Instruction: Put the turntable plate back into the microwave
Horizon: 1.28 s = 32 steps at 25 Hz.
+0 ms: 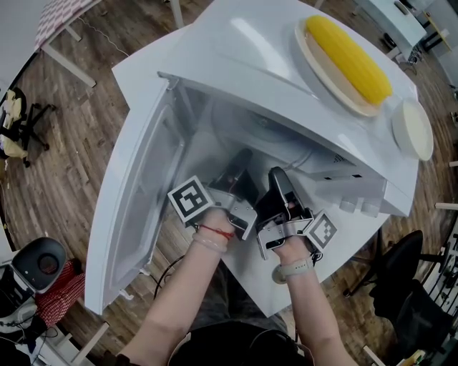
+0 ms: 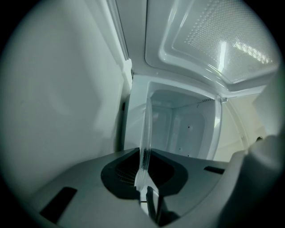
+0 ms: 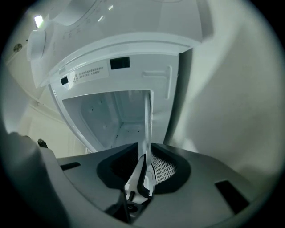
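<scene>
Office-like test room: plank floor (image 1: 79, 143), rolling chair (image 1: 404, 275), cloth-covered table (image 1: 64, 18), microwave (image 1: 243, 50) on white table (image 1: 136, 71).

White table (image 1: 143, 68) on wood floor (image 1: 64, 143); microwave (image 1: 250, 50) atop.

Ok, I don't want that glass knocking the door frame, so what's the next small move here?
Probably ease both grippers forward together, holding the plate level. The left gripper and right gripper are each shut on the turntable plate's rim, and the open microwave cavity lies straight ahead of them.
</scene>
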Motion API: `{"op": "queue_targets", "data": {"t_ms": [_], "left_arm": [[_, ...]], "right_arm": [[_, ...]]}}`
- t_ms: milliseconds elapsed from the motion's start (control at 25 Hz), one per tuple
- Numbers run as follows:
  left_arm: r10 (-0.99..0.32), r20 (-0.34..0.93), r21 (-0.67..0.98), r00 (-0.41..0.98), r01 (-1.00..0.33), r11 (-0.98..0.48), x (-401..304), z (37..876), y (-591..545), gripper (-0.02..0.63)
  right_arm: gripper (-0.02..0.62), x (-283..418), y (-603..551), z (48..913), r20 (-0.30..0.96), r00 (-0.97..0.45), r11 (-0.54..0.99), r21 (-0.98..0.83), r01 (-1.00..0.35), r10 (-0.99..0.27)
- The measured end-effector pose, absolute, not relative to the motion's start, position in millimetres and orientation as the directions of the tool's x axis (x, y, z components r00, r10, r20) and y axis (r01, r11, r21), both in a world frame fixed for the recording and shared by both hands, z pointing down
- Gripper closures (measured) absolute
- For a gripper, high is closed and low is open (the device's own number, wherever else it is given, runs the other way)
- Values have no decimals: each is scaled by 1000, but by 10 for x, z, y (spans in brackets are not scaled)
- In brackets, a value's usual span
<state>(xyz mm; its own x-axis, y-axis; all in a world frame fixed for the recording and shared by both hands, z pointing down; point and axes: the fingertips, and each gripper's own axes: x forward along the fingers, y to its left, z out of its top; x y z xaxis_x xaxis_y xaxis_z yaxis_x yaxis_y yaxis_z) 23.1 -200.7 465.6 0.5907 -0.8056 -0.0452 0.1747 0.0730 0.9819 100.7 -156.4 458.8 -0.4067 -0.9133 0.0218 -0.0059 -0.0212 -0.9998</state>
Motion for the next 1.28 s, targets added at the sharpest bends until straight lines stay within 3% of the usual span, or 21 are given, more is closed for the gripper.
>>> {"op": "queue_targets", "data": {"t_ms": [400, 520, 1280], "left_arm": [[-796, -49, 987, 603, 153, 56, 246, 4656, -2051, 569], [-784, -62, 987, 617, 154, 44, 266, 4642, -2049, 569], [-739, -93, 988, 667, 151, 12, 266, 4603, -1988, 569]], "right_arm": [[512, 937, -1573, 4620, 31, -435, -11, -999, -50, -900], [545, 956, -1581, 4655, 35, -417, -18, -999, -45, -908], [548, 990, -1683, 4654, 10, -387, -8, -1000, -6, -922]]}}
